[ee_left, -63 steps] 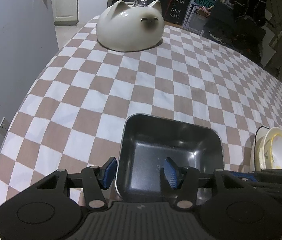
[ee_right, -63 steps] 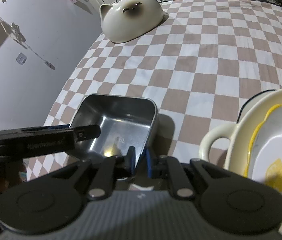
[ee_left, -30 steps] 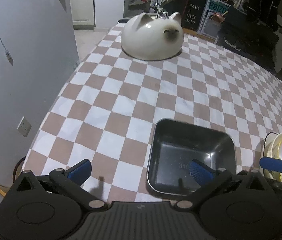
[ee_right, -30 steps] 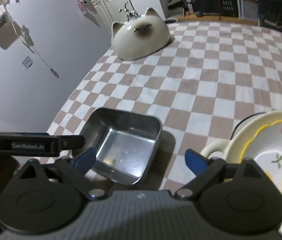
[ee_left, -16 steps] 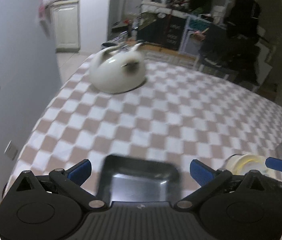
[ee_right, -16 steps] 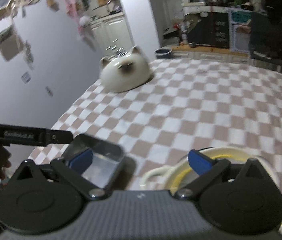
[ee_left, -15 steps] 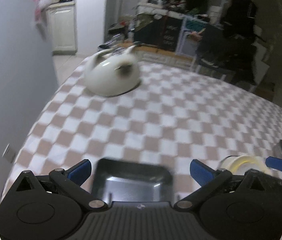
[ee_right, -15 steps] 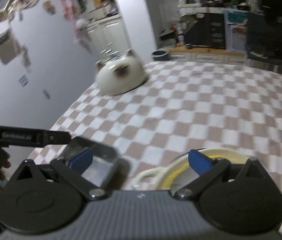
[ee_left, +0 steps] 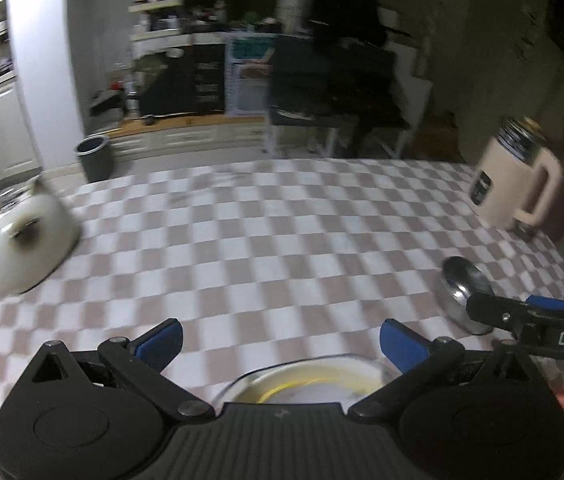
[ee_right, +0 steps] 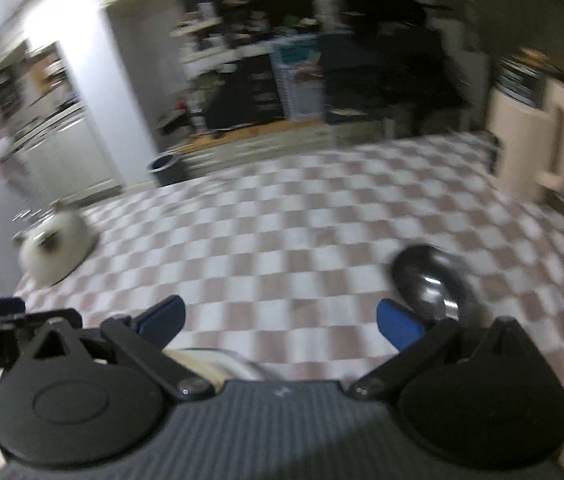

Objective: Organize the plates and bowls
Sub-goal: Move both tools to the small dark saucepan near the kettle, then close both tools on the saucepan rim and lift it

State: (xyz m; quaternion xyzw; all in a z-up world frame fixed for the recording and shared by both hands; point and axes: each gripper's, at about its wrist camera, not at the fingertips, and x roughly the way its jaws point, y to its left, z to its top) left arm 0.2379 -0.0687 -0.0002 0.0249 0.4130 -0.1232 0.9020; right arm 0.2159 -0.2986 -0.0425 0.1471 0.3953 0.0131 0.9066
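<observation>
Both views are blurred by motion. My left gripper (ee_left: 280,342) is open and empty above the cream and yellow stack of plates (ee_left: 306,384) at the near table edge. My right gripper (ee_right: 280,320) is open and empty; the plate stack's rim (ee_right: 202,360) shows under it. A round steel bowl (ee_left: 467,285) lies on the checked cloth to the right, also in the right wrist view (ee_right: 430,280), just beyond my right finger. A white cat-shaped bowl (ee_left: 26,246) lies upside down at the far left, also in the right wrist view (ee_right: 54,248).
A cream lidded jug (ee_left: 514,184) stands at the table's far right corner, also in the right wrist view (ee_right: 534,136). The right gripper's arm (ee_left: 538,320) crosses the left wrist view's right side. A grey bin (ee_left: 94,156) stands on the floor beyond.
Both grippers have let go of the square steel tray, opened wide, risen and swung right. The tray has left both views; the round steel bowl and jug have come into view.
</observation>
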